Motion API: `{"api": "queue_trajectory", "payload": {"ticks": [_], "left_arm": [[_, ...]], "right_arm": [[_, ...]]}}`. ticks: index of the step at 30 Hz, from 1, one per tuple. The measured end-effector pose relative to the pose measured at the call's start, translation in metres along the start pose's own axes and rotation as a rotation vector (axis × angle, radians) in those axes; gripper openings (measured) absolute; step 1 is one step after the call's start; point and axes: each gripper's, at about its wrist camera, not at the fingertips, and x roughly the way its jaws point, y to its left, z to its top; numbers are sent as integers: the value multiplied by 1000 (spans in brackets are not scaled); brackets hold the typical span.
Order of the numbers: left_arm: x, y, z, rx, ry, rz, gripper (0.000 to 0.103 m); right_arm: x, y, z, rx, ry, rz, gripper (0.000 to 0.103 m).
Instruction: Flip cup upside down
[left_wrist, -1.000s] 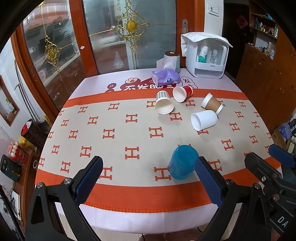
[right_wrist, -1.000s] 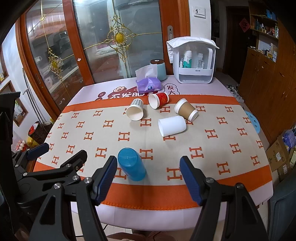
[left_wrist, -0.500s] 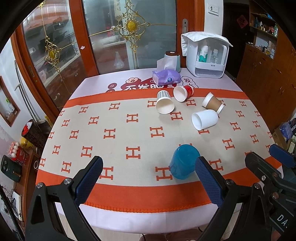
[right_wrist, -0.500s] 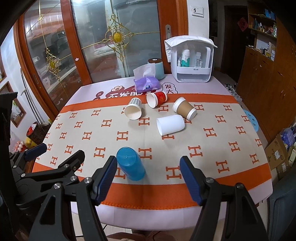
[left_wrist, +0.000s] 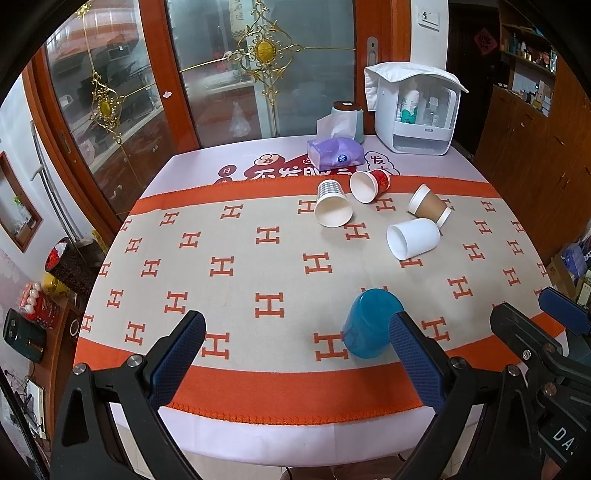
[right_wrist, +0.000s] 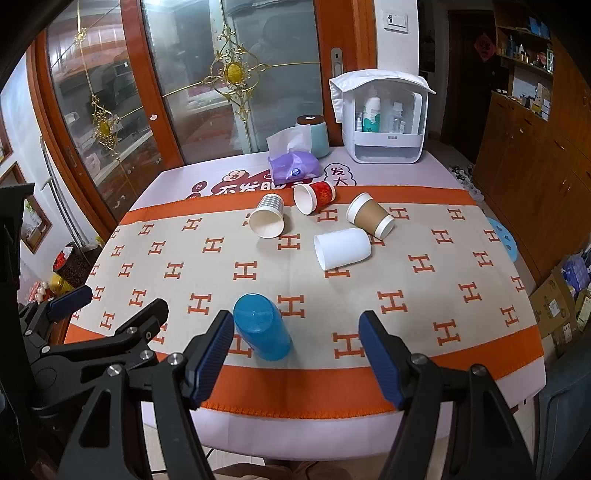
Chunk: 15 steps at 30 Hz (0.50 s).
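The blue cup (right_wrist: 263, 326) stands inverted, base up and mouth down, on the orange-bordered cloth (right_wrist: 332, 288) near the front edge of the worktop (right_wrist: 295, 432), slightly left of that edge's middle in the right wrist view. In this pose the task condition appears met for this cup, judging by the closed flat top and the wider lower rim on the cloth. The left gripper (left_wrist: 295, 354) is held back over the front edge with its fingers (left_wrist: 181, 350) spread wide and nothing between them; the blue cup (left_wrist: 371, 323) sits just beside its right finger, not enclosed. The right gripper (right_wrist: 297, 354) is likewise spread and empty, with the cup just beside its left finger. Neither gripper touches the cup, so it rests on its own rim. Four paper cups lie on their sides toward the back right of the cloth: a checked cup (right_wrist: 267, 219), a red cup (right_wrist: 314, 195), a brown cup (right_wrist: 369, 214) and a white cup (right_wrist: 341, 248). Their open mouths face sideways, so each would need a side grasp and a turn to stand mouth down. A tissue pack (right_wrist: 293, 166) and a white cabinet (right_wrist: 382, 118) stand along the back edge, well apart from the cups.
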Motion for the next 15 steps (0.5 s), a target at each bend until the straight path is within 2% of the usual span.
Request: {"api": "queue_trajectory", "payload": {"ticks": [15], "left_arm": [[2,0,3,0,2,2,99]], "right_arm": [[2,3,2,0,-1,0,70]]}}
